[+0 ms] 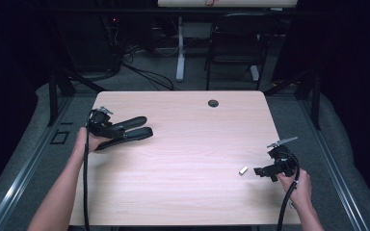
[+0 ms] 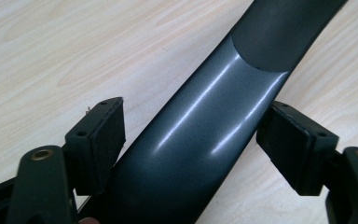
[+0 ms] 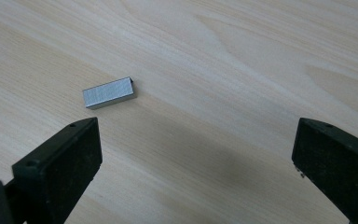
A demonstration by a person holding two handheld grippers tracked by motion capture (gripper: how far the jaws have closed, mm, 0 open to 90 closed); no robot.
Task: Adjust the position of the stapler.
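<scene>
While a dark stapler (image 2: pixel 205 135) is flanked by the two pads (image 2: pixel 103 140) of the left gripper (image 2: pixel 191 140), the jaws are seen set apart, one pad close against the glossy grey body and the other just beside it with a thin gap; whether the body is truly clamped cannot be told. In the high view the left gripper (image 1: pixel 107 129) is held at the left side of the table (image 1: pixel 183 192), and the stapler (image 1: pixel 132 129) is shown stretching away from it toward the middle (its two long black arms slightly parted, one above the other). A hand (image 1: pixel 87 140) is wrapped under the gripper, and a black cable (image 1: pixel 85 187) is seen trailing back along the forearm.

At the right side of the table the right gripper (image 1: pixel 264 171) is held low by the other hand (image 1: pixel 297 185), with a grey plate (image 1: pixel 283 141) raised above it. Its jaws are spread wide, and nothing is held between them; bare wood is seen between the pads (image 3: pixel 58 163) in the right gripper view. A small strip of staples (image 3: pixel 109 92) is laid flat on the wood, ahead of the left-hand pad and apart from it. In the high view the staples (image 1: pixel 243 170) are found just beside the jaw tips, well apart from the stapler. A round hole (image 1: pixel 213 103) is set near the table's far edge.
</scene>
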